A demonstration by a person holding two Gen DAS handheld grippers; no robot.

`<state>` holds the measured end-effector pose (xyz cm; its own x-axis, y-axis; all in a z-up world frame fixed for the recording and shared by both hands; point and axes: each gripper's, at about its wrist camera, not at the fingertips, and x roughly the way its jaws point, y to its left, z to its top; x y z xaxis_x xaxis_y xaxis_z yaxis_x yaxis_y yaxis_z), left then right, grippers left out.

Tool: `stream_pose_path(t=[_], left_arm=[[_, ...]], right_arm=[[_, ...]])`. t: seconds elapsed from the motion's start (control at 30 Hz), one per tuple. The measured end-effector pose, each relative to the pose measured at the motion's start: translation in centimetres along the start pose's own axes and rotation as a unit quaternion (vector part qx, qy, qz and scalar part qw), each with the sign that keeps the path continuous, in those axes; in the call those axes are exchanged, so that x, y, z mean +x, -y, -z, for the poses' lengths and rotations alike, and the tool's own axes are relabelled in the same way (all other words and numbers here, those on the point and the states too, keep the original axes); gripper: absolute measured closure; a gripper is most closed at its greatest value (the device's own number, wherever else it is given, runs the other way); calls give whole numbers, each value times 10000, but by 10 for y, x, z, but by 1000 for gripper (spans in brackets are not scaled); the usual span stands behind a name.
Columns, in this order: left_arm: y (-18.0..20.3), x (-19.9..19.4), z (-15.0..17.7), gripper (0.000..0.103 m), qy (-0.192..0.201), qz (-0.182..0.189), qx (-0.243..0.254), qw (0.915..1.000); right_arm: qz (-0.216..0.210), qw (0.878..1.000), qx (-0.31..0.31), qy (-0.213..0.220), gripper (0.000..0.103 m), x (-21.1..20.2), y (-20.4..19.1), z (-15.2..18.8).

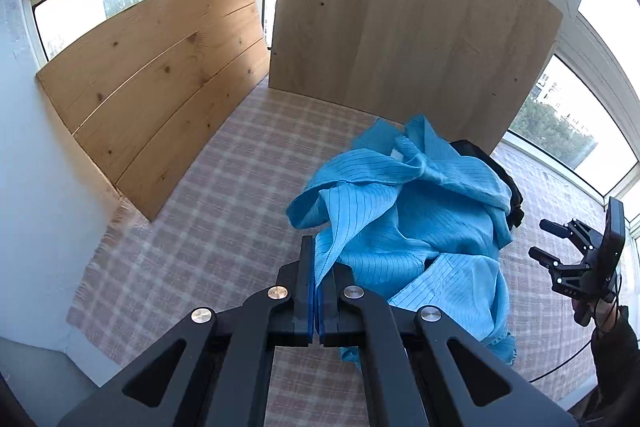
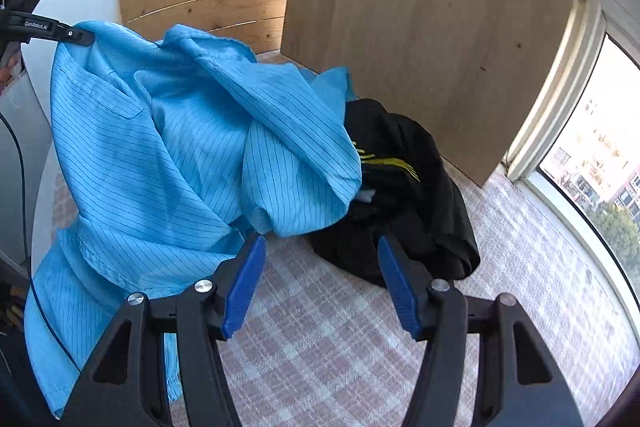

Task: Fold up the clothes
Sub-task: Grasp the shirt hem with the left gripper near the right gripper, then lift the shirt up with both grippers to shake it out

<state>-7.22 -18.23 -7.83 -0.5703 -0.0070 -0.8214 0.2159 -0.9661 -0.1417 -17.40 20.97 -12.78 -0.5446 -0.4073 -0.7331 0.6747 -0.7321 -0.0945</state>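
My left gripper [image 1: 315,267] is pinched tight on an edge of the blue shirt [image 2: 168,155] and holds it up off the checked cloth [image 2: 340,339]. My right gripper [image 2: 322,255] is wide open and holds nothing. A black garment [image 2: 416,195] lies just behind the shirt, near the tall wooden board [image 2: 432,19].

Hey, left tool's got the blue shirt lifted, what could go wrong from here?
1. The left tool pinches only an edge of the blue shirt, so the fabric may slip out.
2. The shirt drapes over the black garment and might drag it along.
3. The right tool is open and holds nothing, so the shirt hangs bunched and could fold unevenly.
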Motion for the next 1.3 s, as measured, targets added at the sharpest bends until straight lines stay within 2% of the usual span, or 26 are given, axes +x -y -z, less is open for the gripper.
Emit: stream_pose_path(t=[0.07,0.23,0.57,0.6,0.63,0.67,0.73,0.93,1.1,1.2,1.3], left_arm=[[-6,5,3,103,-63,-7,-50,10000],[-14,20,8,103,-135,16,-190,9997],[-23,32,8,103,-207,28,-309,9993],[-24,33,7,103,-207,39,-321,9993],[-24,34,7,103,-209,44,-336,9992],[-25,35,7,103,-219,47,-342,9992],[-26,38,8,103,-247,51,-343,9991],[-29,30,3,103,-101,108,-356,9993],[1,-17,-34,103,431,149,187,9988],[30,-64,-69,103,951,181,653,9932],[64,-118,-106,103,1545,187,1134,9813]], right_arm=[[-57,9997,-225,26,45,7,-8,-13],[-129,9970,-725,-225,45,34,-15,-37],[-250,9847,-1600,-650,45,82,-24,-83],[-222,9871,-1483,-562,46,74,-18,-87],[-193,9893,-1365,-473,52,66,-12,-90],[-164,9913,-1248,-385,74,58,-7,-94],[-107,9946,-1012,-208,99,42,5,-101],[65,9990,-298,322,101,-6,41,-122],[208,9964,298,763,101,-46,70,-140],[721,9886,399,1261,101,-122,85,-149],[1312,9744,463,1768,101,-208,97,-157]])
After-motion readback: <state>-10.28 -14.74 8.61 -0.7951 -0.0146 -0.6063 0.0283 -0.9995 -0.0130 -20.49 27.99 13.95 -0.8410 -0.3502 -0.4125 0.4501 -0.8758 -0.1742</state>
